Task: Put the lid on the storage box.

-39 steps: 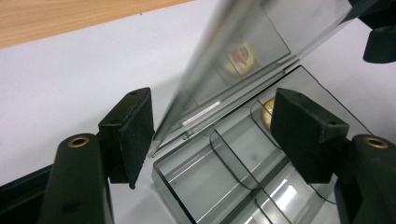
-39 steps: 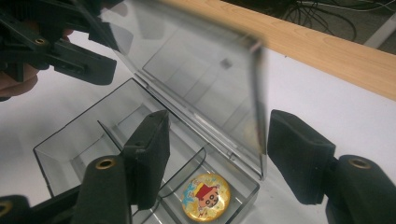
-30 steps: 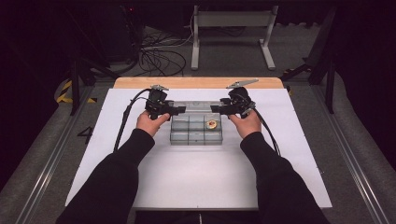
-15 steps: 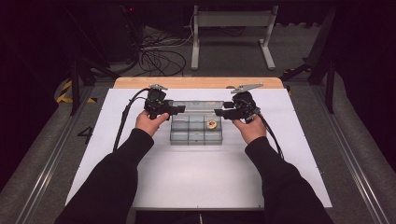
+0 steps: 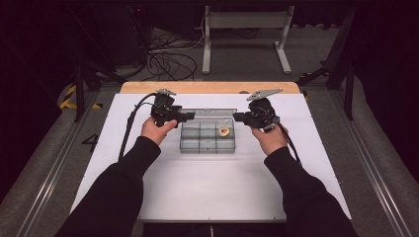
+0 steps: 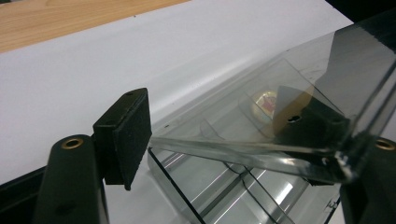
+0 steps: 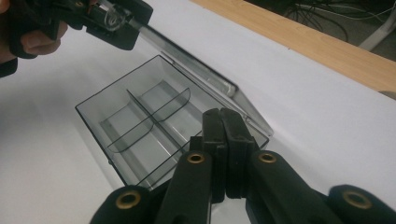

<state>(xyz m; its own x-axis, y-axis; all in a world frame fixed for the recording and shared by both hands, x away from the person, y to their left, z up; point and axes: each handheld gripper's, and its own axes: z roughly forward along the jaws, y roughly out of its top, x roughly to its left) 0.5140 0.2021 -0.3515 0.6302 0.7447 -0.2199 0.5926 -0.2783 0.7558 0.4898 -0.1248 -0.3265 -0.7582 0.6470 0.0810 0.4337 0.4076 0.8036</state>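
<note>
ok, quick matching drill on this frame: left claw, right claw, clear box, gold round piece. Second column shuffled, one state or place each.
1. left claw
2. right claw
3. clear box
4. gold round piece

a. shut, nothing between the jaws
b. inside a right-hand compartment
c. on the white table, lid raised
d. holding the lid's edge

Pairs: 1-d, 2-a, 3-c, 4-b

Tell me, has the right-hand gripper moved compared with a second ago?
Yes. The right gripper has drawn back to the right, off the clear box and its round item; its jaws have just closed with nothing between them.
</note>
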